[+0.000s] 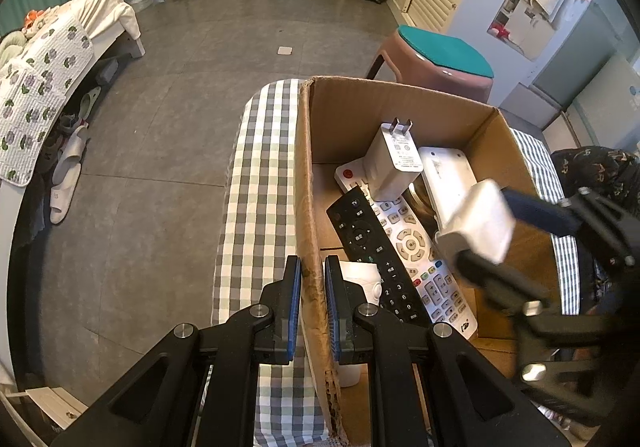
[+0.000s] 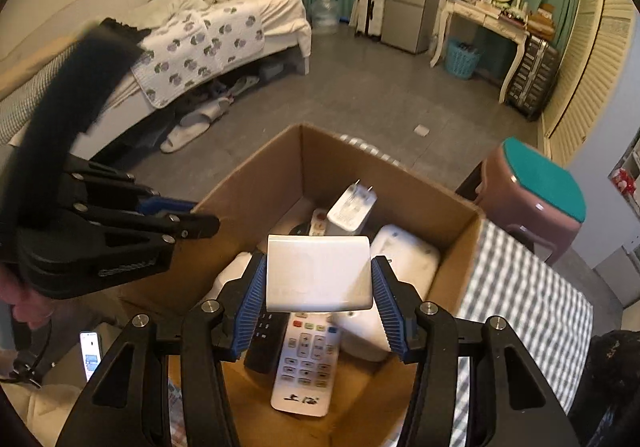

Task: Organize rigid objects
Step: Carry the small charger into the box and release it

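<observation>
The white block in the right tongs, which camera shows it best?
The right wrist view: the white block sits centred and sharp between both blue pads, above the cardboard box. The left wrist view shows that block off to one side and blurred, with one corner hidden by a tong finger.

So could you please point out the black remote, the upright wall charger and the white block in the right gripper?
black remote [image 1: 370, 247], left wrist view, its button face.
wall charger [image 1: 394, 161], left wrist view, its labelled side.
white block [image 2: 319, 271], right wrist view, its top face.
</observation>
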`<state>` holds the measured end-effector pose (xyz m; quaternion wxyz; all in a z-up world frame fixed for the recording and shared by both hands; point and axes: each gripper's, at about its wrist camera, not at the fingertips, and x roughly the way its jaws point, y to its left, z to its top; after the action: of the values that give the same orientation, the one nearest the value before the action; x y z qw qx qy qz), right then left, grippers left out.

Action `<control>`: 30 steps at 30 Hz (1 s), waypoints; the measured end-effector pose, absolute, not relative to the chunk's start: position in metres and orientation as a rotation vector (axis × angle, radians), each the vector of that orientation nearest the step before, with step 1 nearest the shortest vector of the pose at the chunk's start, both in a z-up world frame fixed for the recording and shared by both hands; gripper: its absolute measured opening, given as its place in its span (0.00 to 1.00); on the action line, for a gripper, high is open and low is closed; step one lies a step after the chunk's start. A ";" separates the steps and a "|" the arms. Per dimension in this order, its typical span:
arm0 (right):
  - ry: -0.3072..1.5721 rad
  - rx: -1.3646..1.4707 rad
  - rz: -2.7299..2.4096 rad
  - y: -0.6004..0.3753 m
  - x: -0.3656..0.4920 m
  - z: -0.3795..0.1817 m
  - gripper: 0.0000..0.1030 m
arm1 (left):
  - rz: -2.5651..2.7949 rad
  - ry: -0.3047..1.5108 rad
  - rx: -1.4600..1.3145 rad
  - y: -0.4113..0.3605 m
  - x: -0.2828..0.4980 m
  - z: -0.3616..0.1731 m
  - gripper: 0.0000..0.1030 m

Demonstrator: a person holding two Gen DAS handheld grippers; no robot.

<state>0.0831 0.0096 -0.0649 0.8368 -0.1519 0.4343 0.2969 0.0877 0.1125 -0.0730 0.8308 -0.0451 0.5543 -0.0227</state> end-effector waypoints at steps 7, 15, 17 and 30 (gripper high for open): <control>0.977 -0.354 0.607 0.021 0.091 -0.088 0.51 | -0.058 1.174 -0.100 0.114 0.088 -0.073 0.11; 1.002 -0.357 0.605 0.023 0.094 -0.094 0.51 | -0.057 1.174 -0.098 0.114 0.088 -0.073 0.11; 1.004 -0.352 0.609 0.025 0.094 -0.093 0.51 | -0.057 1.174 -0.099 0.115 0.087 -0.073 0.11; 0.946 -0.361 0.577 0.019 0.090 -0.072 0.54 | -0.051 1.175 -0.096 0.114 0.087 -0.073 0.11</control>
<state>0.0899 0.0194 -0.0722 0.8350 -0.1704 0.4465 0.2726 0.0874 0.1138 -0.0734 0.8311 -0.0452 0.5538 -0.0242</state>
